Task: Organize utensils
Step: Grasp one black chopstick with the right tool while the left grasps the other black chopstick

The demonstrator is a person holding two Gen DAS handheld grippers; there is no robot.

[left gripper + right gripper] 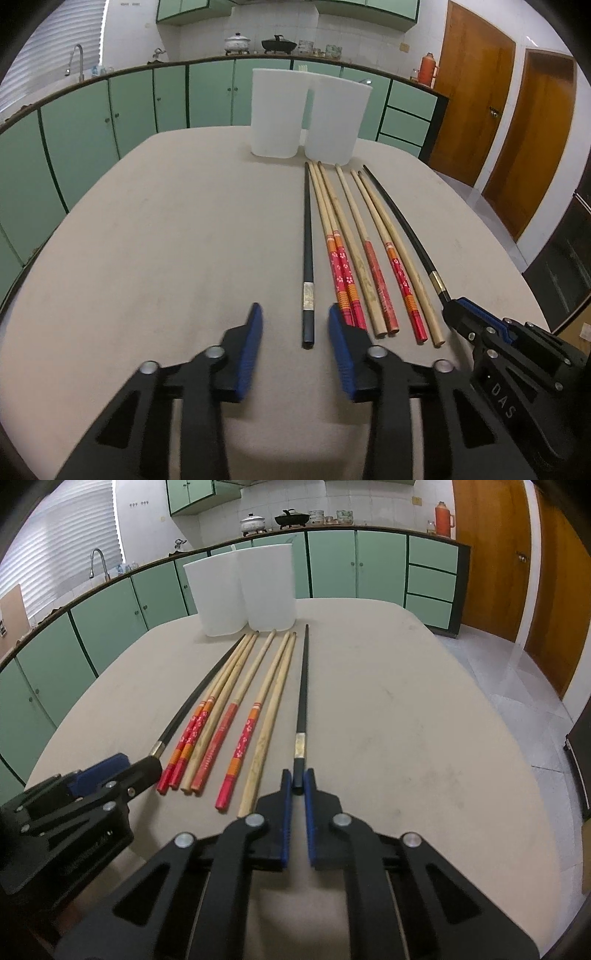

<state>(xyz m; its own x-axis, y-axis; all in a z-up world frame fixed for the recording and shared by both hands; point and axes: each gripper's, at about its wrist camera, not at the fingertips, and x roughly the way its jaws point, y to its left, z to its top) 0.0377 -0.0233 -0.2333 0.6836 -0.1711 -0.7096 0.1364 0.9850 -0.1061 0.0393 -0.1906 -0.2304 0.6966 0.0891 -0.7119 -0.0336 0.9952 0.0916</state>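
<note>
Counter (155, 229): broad beige surface; it carried everything, with the kitchen cabinets well behind it.

Two white plastic containers (275, 110) and (338, 120): upright, side by side and touching or nearly so, at the far edge. They stood just beyond the chopstick tips, likely as the sorting bins.

Left hand-held gripper (295, 325): partly open, blue pads on either side of the butt of the left black chopstick (307, 258) but not pressing it. It straddled the stick, apparently lined up for a pinch.

Right hand-held gripper (297, 784): closed on the butt of the right black chopstick (302, 701), pads tight against its end. Gripping the thick end would leave the tip free to be tipped into a container.

Chopsticks, eight: laid in a rough row, tips toward the containers, butts toward the grippers. The black pair lay at the outer edges, one to each gripper, probably so the matching pair could be lifted together.

Between them lay the red-handled chopsticks (345, 280) and the plain bamboo chopsticks (421, 273), untouched and, by this judgement, awaiting sorting.
</note>
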